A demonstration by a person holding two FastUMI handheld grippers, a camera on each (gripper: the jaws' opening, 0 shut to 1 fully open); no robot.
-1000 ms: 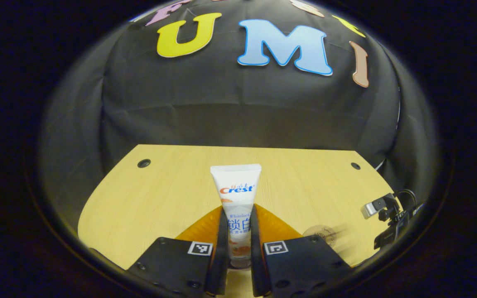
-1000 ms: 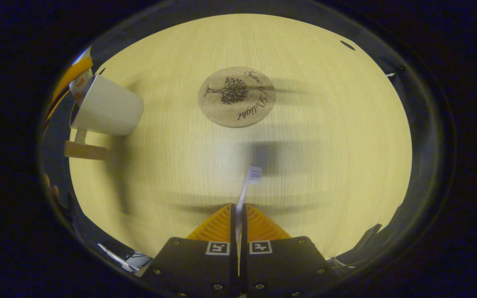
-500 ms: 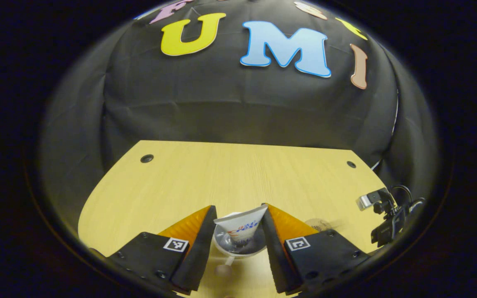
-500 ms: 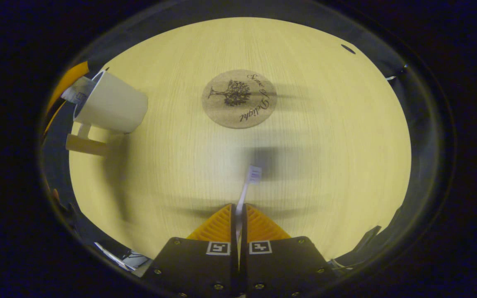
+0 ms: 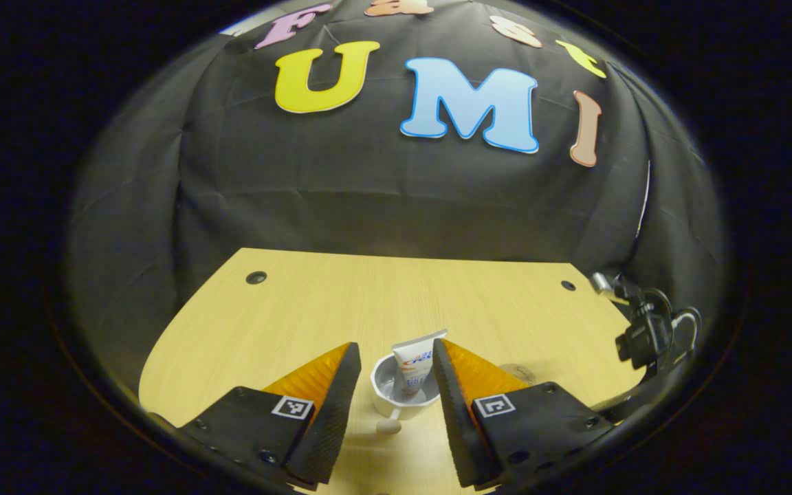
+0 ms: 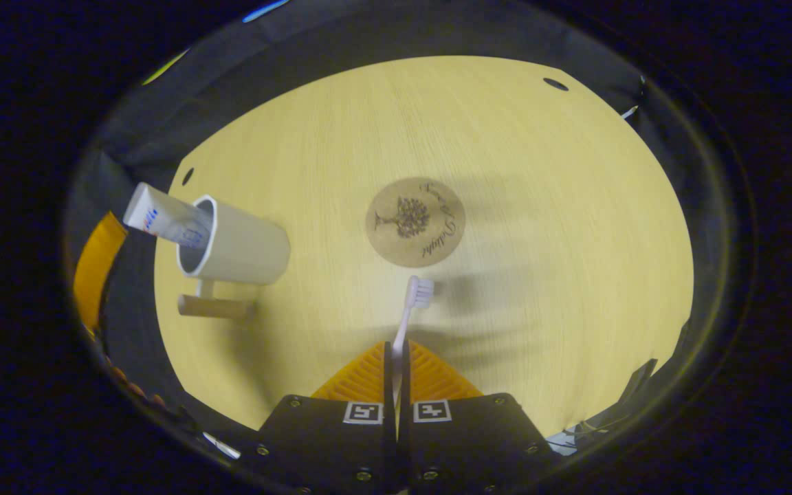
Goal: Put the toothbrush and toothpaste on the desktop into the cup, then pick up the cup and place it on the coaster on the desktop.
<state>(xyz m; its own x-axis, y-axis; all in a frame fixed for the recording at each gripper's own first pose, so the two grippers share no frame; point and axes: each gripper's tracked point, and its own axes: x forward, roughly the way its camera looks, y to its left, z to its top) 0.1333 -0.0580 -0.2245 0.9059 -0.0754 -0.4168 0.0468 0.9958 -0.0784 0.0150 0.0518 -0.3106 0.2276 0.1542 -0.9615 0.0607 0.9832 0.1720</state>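
The white toothpaste tube (image 5: 415, 364) stands tilted inside the white cylindrical cup (image 5: 401, 399) with a pale wooden handle, its crimped end projecting above the rim; this part of the task reads as done. The left gripper (image 5: 389, 405) hovers above the cup with its fingers spread wide on either side of the cup mouth, touching neither cup nor tube. In the right gripper view the same cup (image 6: 234, 246) sits at the left of the pale wood-grain bench (image 6: 520, 172), handle toward the near edge, with the tube (image 6: 162, 218) leaning out to the left. The right gripper (image 6: 396, 357) has its fingers closed narrowly on the handle of the white toothbrush (image 6: 410, 309), which is held above the bench with the bristle head pointing toward the far side. The round cork coaster (image 6: 415, 221) printed with a dark tree motif lies bare near the bench centre, just beyond the brush head and well apart from the cup. Remaining steps, as judged from this layout: carry the toothbrush left to the cup and release it inside beside the tube, then grasp the cup and set it on the coaster. The task stands at roughly one third complete.
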